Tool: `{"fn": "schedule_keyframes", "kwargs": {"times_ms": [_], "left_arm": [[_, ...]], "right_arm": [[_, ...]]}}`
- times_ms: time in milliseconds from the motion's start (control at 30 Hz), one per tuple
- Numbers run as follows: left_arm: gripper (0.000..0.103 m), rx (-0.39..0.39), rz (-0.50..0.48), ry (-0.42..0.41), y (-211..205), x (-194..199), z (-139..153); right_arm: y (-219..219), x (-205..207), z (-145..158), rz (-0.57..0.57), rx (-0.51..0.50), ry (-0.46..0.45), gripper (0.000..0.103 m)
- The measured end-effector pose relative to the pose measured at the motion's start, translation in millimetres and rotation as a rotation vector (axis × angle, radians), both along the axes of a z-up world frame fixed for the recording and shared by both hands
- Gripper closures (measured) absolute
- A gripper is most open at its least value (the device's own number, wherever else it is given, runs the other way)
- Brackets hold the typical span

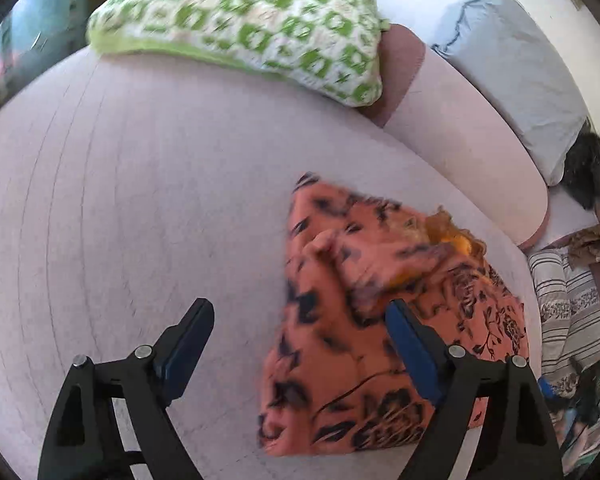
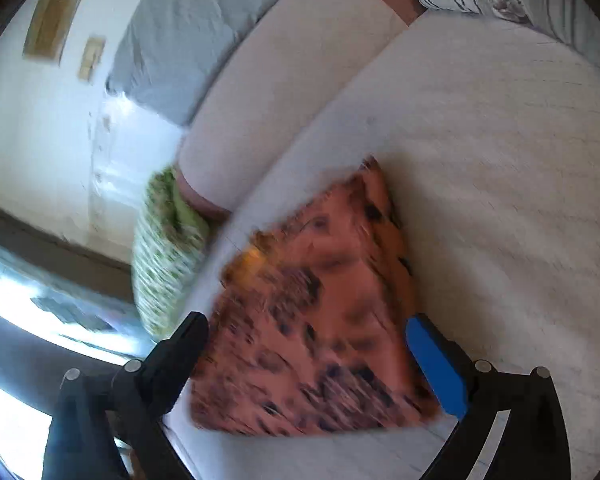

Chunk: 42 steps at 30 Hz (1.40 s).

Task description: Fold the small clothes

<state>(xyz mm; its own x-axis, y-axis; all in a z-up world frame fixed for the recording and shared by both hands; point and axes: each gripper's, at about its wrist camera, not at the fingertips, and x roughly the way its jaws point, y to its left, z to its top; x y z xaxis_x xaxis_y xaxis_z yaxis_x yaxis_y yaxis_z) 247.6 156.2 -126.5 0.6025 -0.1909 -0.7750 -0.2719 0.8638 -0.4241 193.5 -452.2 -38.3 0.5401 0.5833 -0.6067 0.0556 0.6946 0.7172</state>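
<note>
Orange floral garment (image 1: pixel 372 320), bunched on pink sofa seat (image 1: pixel 140 200) for folding; left hand-held gripper (image 1: pixel 300 312) and right hand-held gripper (image 2: pixel 306 328) both spread apart, gripping nothing, seemingly poised to seize its edges.

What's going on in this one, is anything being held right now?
No. A person is working with two handheld tools over a sofa. An orange patterned garment lies bunched on the seat cushion, not neatly flat. The left tool and the right tool both hang open above it, gripping nothing. A green patterned pillow sits at the back.
</note>
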Motion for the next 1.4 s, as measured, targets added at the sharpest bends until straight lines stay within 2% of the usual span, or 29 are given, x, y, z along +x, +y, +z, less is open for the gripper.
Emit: {"fn": "schedule_keyframes", "kwargs": {"times_ms": [133,267,333,367,400,433,467,500,567,633,700,733,800,867,933,1000,1033,1067,1100,1133,1167,1200,1267,1400], "left_arm": [[0.015,0.058,-0.029,-0.001,1,-17,-11],[0.014,0.025,-0.120,0.079,-17,1,-36],[0.014,0.126,-0.147,0.054,-30,6,-36],[0.018,0.163,-0.185,0.043,-40,9,-35],[0.035,0.158,-0.216,0.042,-46,12,-35],[0.082,0.157,-0.237,0.065,-51,16,-37],[0.085,0.156,-0.240,0.082,-55,19,-35],[0.086,0.167,-0.239,0.087,-58,21,-31],[0.087,0.196,-0.245,0.077,-63,23,-19],[0.087,0.189,-0.231,0.032,-61,22,1],[0.087,0.154,-0.220,-0.047,-55,5,33],[0.087,0.144,-0.221,-0.078,-55,-6,48],[0.087,0.176,-0.235,-0.130,-60,-34,72],[0.086,0.170,-0.234,-0.152,-63,-70,84],[0.084,0.145,-0.232,-0.112,-64,-97,70],[0.079,0.119,-0.264,-0.016,-69,-118,26],[0.072,0.106,-0.277,0.052,-69,-125,-3],[0.070,0.122,-0.284,0.140,-68,-128,-27],[0.069,0.120,-0.286,0.124,-67,-133,-30],[0.065,0.126,-0.286,0.075,-65,-137,-23],[0.056,0.158,-0.272,0.077,-62,-138,-11],[0.053,0.175,-0.258,0.060,-59,-138,-1],[0.043,0.193,-0.235,-0.027,-53,-137,26],[0.042,0.196,-0.235,-0.074,-52,-110,43]], "right_arm": [[11,-13,-10,0.065,-0.238,0.016,0.002],[27,8,-18,0.118,-0.326,0.014,0.002],[40,26,-31,0.151,-0.371,0.051,0.002],[46,30,-38,0.180,-0.382,0.067,0.005],[54,34,-44,0.215,-0.387,0.080,0.011],[61,37,-50,0.233,-0.402,0.102,0.039],[67,39,-52,0.233,-0.427,0.122,0.063],[70,41,-52,0.248,-0.398,0.131,0.077],[73,43,-42,0.262,-0.365,0.140,0.080],[72,41,-23,0.269,-0.336,0.115,0.081],[68,33,4,0.265,-0.300,0.071,0.082],[67,27,19,0.270,-0.287,0.047,0.082],[65,9,44,0.273,-0.310,0.003,0.082],[56,-21,62,0.279,-0.305,-0.026,0.082],[44,-50,57,0.278,-0.295,-0.002,0.080],[36,-80,19,0.284,-0.347,0.063,0.071],[33,-89,-6,0.299,-0.366,0.111,0.052],[32,-95,-25,0.304,-0.397,0.168,0.027],[28,-102,-45,0.290,-0.458,0.234,0.028],[25,-112,-45,0.276,-0.461,0.179,0.028],[23,-115,-39,0.261,-0.457,0.154,0.028],[19,-116,-31,0.228,-0.453,0.147,0.028],[9,-113,-9,0.162,-0.432,0.075,0.028],[13,-87,16,0.110,-0.382,-0.004,0.028]]}}
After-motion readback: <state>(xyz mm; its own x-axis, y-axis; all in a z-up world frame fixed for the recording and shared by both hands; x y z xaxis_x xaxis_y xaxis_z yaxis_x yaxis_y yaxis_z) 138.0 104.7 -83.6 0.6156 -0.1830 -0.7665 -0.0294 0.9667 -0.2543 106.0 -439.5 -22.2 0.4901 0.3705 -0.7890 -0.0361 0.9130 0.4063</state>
